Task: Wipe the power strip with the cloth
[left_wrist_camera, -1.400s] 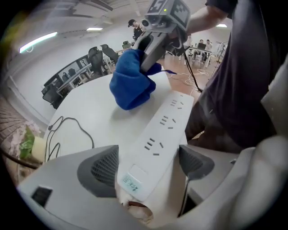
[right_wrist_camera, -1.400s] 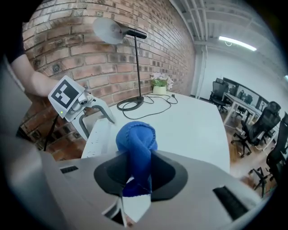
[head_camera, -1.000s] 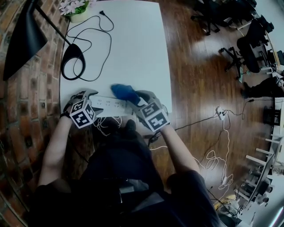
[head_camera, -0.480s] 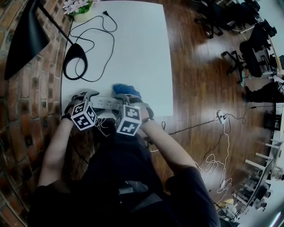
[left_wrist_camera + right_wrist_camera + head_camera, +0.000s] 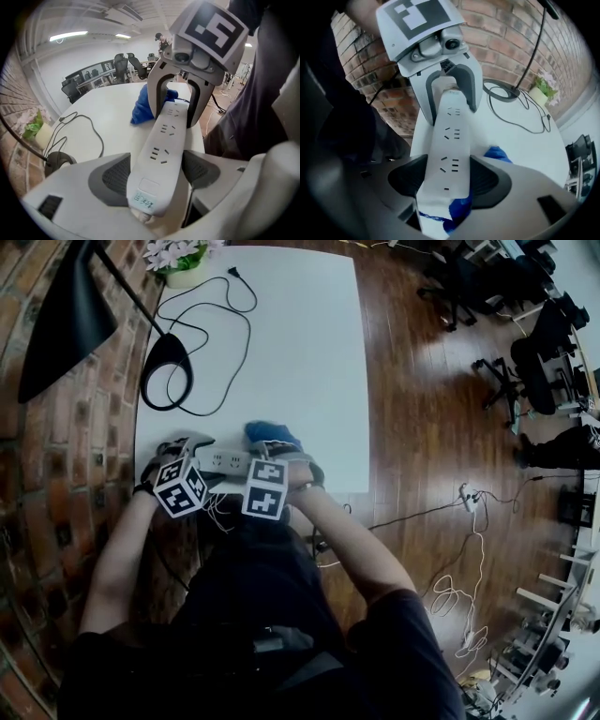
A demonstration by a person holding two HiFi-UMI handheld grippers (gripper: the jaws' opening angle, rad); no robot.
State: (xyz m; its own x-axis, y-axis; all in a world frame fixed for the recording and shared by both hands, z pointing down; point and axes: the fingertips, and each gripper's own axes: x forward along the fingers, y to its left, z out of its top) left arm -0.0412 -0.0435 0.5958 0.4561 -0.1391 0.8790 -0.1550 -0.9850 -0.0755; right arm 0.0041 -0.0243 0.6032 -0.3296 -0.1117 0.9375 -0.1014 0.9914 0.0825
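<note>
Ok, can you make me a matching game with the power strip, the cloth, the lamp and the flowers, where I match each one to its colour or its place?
Things:
1. power strip
2. cloth
3. lamp
4. flowers

Colour or place:
A. black
B. at the far corner of the table
C. blue
D. white, with socket holes

Right pairs: 1-D, 2-C, 3-A, 4-B.
</note>
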